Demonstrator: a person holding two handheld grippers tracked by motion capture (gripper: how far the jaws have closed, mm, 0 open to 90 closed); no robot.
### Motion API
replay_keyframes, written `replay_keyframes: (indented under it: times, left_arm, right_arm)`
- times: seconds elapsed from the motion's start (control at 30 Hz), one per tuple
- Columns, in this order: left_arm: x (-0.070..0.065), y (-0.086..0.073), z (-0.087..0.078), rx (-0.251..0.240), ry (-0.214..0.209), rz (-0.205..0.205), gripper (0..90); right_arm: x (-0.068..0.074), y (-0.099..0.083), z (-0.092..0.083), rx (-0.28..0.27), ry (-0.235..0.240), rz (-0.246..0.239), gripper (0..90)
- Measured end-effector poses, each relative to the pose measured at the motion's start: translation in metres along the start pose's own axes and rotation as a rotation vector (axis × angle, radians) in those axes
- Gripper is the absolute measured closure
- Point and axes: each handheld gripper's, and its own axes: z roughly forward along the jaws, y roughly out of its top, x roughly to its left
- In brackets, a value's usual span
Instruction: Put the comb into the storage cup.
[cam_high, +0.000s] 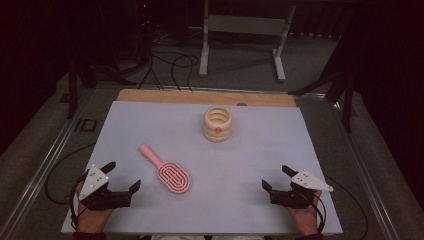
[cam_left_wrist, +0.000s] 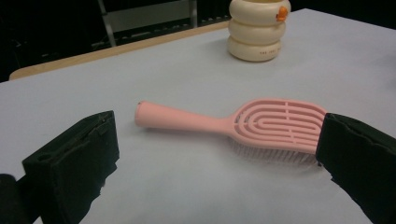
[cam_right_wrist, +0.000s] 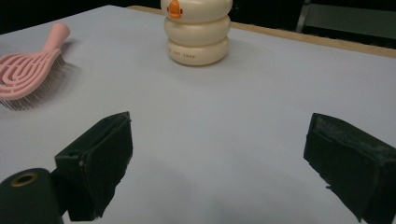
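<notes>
A pale sheet (cam_high: 250, 165) covers the wooden table (cam_high: 200, 96); cables (cam_high: 170, 67) trail over the dim floor behind. The pink hairbrush (cam_high: 167, 170) lies bristles-down near the left gripper (cam_high: 122, 176). Both it and the right gripper (cam_high: 274, 177) rest with jaws spread wide, holding nothing, and a cream ringed cup (cam_high: 218, 124) stands farther back.

A dim room: grey floor (cam_high: 240, 65), black cables (cam_high: 170, 67), a white frame (cam_high: 245, 25).

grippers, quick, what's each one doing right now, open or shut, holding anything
Left tool: open, holding nothing, nearest the pink plastic hairbrush.
Right tool: open, holding nothing, above the bare white tabletop.
</notes>
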Motion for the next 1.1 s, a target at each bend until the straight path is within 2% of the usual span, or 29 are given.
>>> replay_keyframes:
  times: [0.8, 0.97, 1.0, 1.07, 1.1]
  left_arm:
    - [-0.015, 0.000, 0.021, 0.055, -0.077, 0.036, 0.0]
    - [-0.021, 0.002, 0.025, 0.068, -0.083, 0.041, 8.3]
    - [-0.023, 0.002, 0.026, 0.073, -0.086, 0.045, 15.7]
    - [-0.025, 0.002, 0.028, 0.079, -0.098, 0.044, 18.2]
    - [-0.025, 0.002, 0.028, 0.084, -0.110, 0.046, 28.3]
  right_arm:
    - [0.001, 0.000, 0.001, 0.002, 0.010, -0.012, 8.1]
    - [0.000, 0.000, 0.001, 0.003, 0.010, -0.012, 8.1]
    - [0.001, 0.000, 0.001, 0.004, 0.010, -0.013, 8.1]
    - [0.001, 0.000, 0.001, 0.004, 0.010, -0.014, 8.1]
    - [0.001, 0.000, 0.001, 0.004, 0.011, -0.014, 8.0]
